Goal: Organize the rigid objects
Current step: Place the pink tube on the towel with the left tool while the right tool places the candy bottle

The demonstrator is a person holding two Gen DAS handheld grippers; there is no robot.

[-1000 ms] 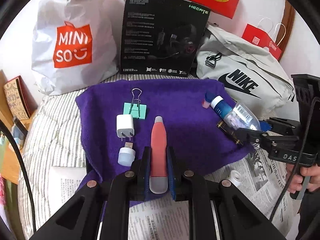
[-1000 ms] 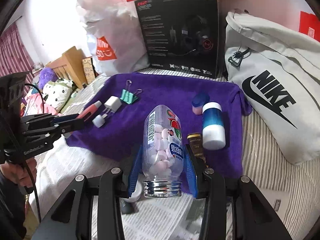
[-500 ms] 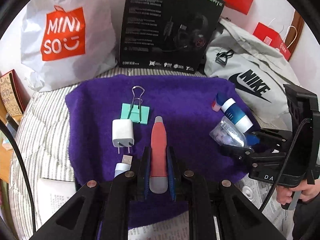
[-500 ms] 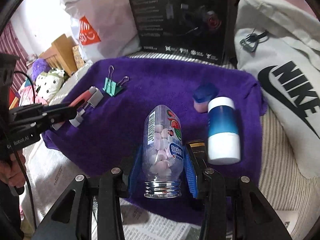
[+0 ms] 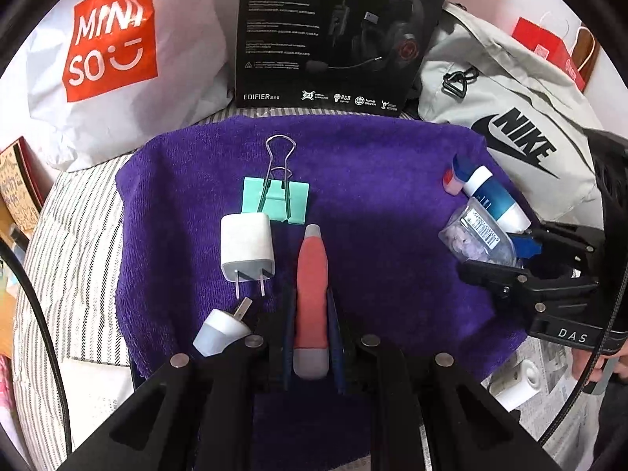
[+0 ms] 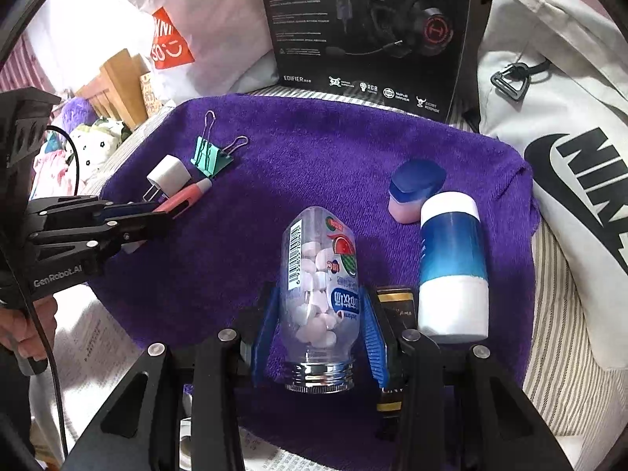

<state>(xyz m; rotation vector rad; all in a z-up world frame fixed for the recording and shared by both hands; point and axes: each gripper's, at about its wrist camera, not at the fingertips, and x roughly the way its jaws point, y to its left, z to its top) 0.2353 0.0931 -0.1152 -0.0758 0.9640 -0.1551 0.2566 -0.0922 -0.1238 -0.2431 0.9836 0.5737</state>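
My left gripper point(image 5: 310, 294) is shut on a coral pen-shaped tool point(image 5: 312, 274) with a grey cap, low over the purple towel point(image 5: 392, 196). Left of it lie a white charger plug point(image 5: 246, 249), a green binder clip point(image 5: 276, 200) and a small white USB light point(image 5: 219, 331). My right gripper point(image 6: 318, 294) is shut on a clear bottle of pink tablets point(image 6: 320, 274), its silver neck toward the camera. A blue-and-white bottle point(image 6: 451, 263) lies right beside it, and a blue-and-pink case point(image 6: 416, 190) farther back. A black-and-gold item point(image 6: 394, 302) shows under the right finger.
Behind the towel stand a white Miniso bag point(image 5: 110, 59), a black headset box point(image 5: 333, 31) and a grey Nike bag point(image 5: 510, 117). Newspaper and a white roll point(image 5: 518, 384) lie at the near right. Striped bedding point(image 5: 70, 235) surrounds the towel.
Both grippers have come forward and down over the towel with their loads. The tablet bottle now hangs next to the blue-and-white bottle; the coral tool is beside the charger plug.
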